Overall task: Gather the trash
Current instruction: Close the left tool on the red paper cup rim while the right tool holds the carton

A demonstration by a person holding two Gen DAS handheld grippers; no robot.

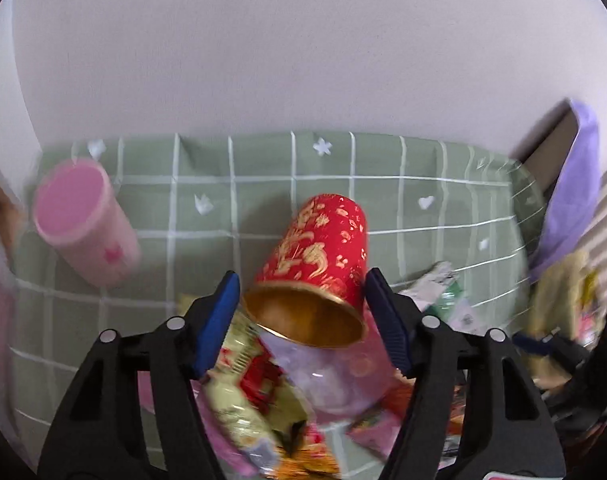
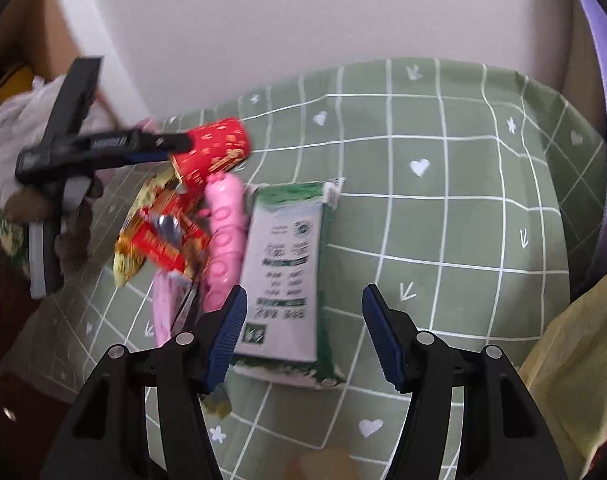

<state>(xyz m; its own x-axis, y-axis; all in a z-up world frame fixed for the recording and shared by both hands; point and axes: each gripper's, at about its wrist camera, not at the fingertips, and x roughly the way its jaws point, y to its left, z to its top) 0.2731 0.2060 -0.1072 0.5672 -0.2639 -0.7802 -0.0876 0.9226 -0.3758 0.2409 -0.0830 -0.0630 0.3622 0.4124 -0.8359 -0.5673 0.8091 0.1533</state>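
Red paper cup (image 1: 317,256) gripped between left jaws; right jaws open above green packet (image 2: 287,272).

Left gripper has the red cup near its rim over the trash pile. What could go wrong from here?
1. The left gripper holds the red cup only near its open rim; the thin wall may deform and slip out.
2. The cup could drop onto the wrappers below.
3. The right gripper is open over the green packet, close to the left.
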